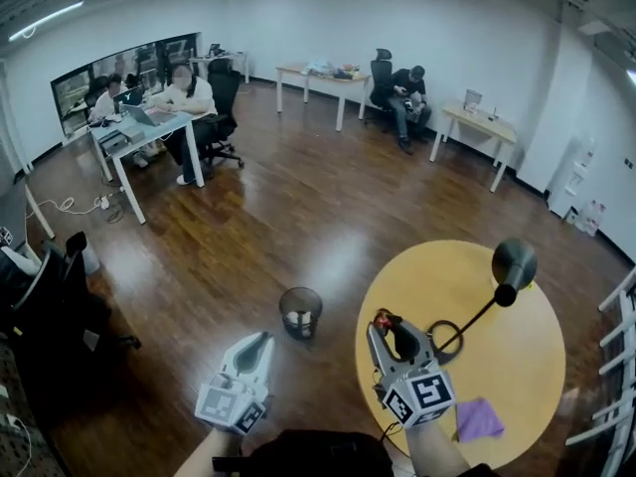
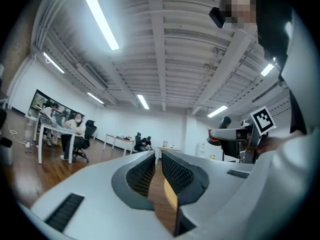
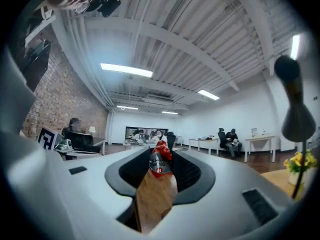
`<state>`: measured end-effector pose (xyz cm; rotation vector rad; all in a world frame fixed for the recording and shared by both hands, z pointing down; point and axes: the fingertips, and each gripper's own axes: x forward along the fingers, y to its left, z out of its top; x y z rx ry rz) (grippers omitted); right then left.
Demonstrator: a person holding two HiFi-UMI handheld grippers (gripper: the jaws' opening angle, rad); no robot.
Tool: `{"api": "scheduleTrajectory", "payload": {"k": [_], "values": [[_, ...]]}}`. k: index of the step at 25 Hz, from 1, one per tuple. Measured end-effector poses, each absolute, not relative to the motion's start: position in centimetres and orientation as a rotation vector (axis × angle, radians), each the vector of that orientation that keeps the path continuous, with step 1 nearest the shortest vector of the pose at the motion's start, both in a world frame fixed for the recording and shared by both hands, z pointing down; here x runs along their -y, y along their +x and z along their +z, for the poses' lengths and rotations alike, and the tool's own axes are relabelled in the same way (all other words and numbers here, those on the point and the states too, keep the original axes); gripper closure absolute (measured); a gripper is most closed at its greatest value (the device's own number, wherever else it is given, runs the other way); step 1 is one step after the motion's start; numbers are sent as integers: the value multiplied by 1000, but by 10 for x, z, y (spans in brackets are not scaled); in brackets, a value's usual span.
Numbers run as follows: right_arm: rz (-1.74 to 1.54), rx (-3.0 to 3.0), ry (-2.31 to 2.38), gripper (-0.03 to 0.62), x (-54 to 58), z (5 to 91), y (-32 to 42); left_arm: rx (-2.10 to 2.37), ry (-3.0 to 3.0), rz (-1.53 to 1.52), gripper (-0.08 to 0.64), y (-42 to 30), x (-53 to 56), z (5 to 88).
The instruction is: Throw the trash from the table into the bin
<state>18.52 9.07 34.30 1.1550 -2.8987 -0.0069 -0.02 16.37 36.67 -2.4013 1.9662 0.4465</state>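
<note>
A small red trash wrapper is pinched at the tips of my right gripper, which is held over the left edge of the round yellow table. In the right gripper view the wrapper stands upright between the pads, and the right gripper is shut on it. My left gripper hovers over the wooden floor, left of the table, with its jaws together and nothing in them. The black mesh bin stands on the floor just ahead, between the two grippers.
A black desk lamp and a purple cloth are on the table. A black office chair is at the left and a white rack at the right edge. People sit at desks far across the room.
</note>
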Motion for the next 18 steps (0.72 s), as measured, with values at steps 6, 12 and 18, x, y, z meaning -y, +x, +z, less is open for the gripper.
{"api": "scheduleTrajectory", "payload": {"k": [6, 12, 18], "values": [[20, 2968, 922, 451, -85, 364, 77, -2196, -2127, 510, 523, -106, -198, 375], [72, 2989, 814, 451, -45, 381, 23, -2261, -2074, 479, 523, -149, -168, 386], [124, 3004, 878, 451, 59, 398, -17, -2232, -2124, 426, 523, -186, -76, 400]]}}
